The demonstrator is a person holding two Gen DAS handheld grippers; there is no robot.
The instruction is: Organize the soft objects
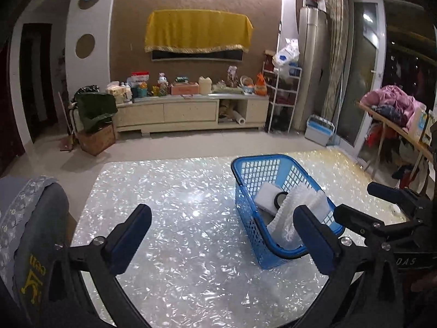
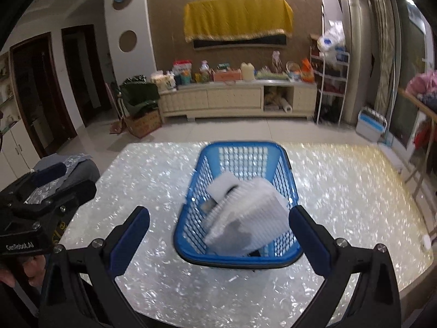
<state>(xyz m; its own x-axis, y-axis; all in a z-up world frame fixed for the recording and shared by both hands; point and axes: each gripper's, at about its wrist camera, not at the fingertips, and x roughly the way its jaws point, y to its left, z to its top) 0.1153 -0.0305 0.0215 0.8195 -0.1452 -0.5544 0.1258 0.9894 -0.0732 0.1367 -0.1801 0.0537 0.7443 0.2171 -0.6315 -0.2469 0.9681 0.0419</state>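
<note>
Because the white soft pieces (image 2: 245, 213) already lie inside the blue basket (image 2: 284, 161) near the middle of the surface (image 2: 341, 191), you hold both the left claw (image 1: 221, 235) and right claw (image 2: 218, 235) spread apart and empty above it.

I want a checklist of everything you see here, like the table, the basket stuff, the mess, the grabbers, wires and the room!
Surface: shiny pearly table.
Job's things: blue basket on the table, holding a white sponge block and white ribbed cloth.
Clutter: small white thing near the table edge.
Grippers: left gripper open, empty; right gripper open, empty.
Cables: nothing seen.
Surroundings: crowded TV cabinet, yellow cover, white rack.
</note>
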